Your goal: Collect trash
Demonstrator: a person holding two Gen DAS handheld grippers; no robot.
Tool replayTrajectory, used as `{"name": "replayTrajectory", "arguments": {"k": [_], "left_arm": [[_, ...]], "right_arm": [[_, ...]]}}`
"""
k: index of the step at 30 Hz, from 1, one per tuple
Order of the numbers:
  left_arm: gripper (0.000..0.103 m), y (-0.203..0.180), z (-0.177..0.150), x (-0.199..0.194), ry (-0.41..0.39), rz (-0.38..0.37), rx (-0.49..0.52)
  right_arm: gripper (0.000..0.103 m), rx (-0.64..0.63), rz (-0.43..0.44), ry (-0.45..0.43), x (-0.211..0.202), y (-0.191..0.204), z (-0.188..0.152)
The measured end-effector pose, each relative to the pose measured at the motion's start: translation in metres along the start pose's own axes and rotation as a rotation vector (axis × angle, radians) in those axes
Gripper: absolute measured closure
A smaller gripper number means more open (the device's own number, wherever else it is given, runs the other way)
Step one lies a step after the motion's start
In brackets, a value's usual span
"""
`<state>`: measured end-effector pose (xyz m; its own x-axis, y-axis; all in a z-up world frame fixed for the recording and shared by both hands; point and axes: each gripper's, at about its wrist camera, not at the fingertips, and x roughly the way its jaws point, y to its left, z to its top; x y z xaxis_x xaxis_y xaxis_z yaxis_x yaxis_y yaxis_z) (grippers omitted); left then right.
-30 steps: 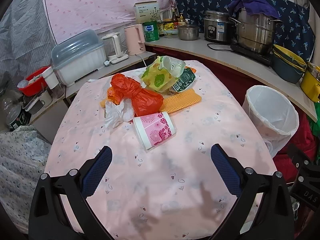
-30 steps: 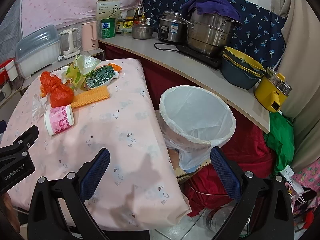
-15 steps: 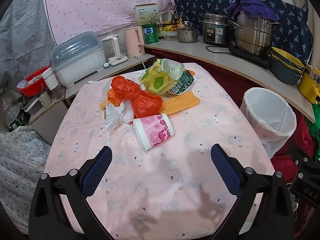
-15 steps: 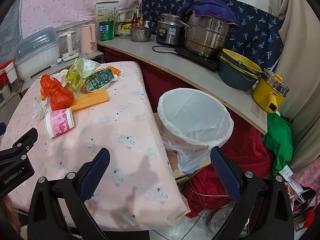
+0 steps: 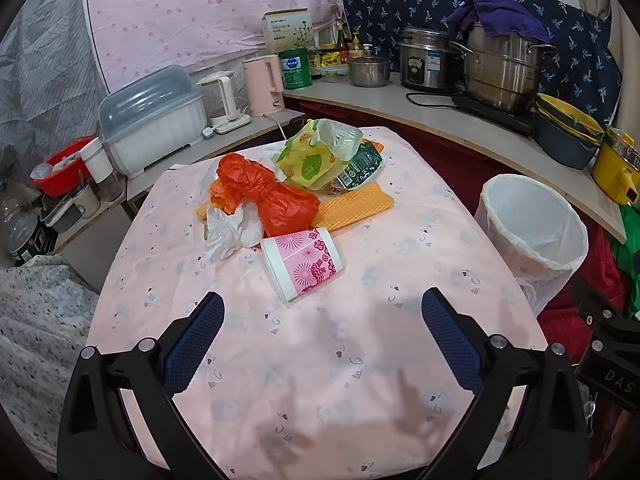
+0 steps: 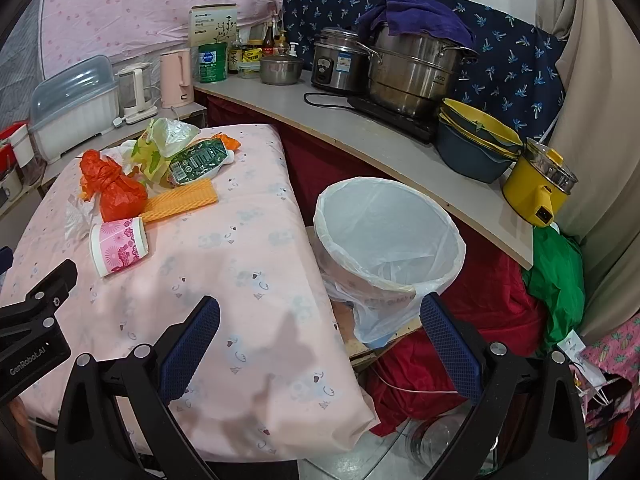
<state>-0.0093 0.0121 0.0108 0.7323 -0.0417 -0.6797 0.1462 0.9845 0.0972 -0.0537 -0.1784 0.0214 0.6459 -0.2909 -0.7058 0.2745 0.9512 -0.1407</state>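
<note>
Here, the trash is seen heaped on the far half of a table point(image 5: 320, 380) covered in pink printed cloth. Nearest lies a pink-and-white paper cup point(image 5: 302, 262) on its side, mouth toward the near left. Just behind it rests a knotted orange plastic bag point(image 5: 268, 192), with a crumpled white tissue point(image 5: 230, 232) touching its left side. A flat orange corrugated sheet point(image 5: 354, 204) lies to the right of the bag, partly tucked under it. Farther back, a yellow-green snack wrapper point(image 5: 316, 152) is piled against a dark green packet point(image 5: 358, 166). A white-lined trash bin point(image 6: 388, 236) stands on the floor just beside the table's right edge, its liner looking empty. The left gripper point(image 5: 322, 336) is held over the bare near cloth, fingers spread wide, nothing between them, the cup just beyond. The right gripper point(image 6: 320, 338) is likewise spread wide and unloaded, straddling the table's right edge and the bin. A curved counter point(image 6: 360, 132) with pots is noted along the far right.
</note>
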Motion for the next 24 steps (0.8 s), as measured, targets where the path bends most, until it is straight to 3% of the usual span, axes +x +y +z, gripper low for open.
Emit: {"name": "replayTrajectory", "arguments": {"k": [24], "left_arm": [[0.008,0.0000,0.0000,-0.0008,-0.003,-0.001,0.002]], "right_arm": [[0.007,0.002,-0.001,-0.003,-0.0008,0.0000,0.0016]]}}
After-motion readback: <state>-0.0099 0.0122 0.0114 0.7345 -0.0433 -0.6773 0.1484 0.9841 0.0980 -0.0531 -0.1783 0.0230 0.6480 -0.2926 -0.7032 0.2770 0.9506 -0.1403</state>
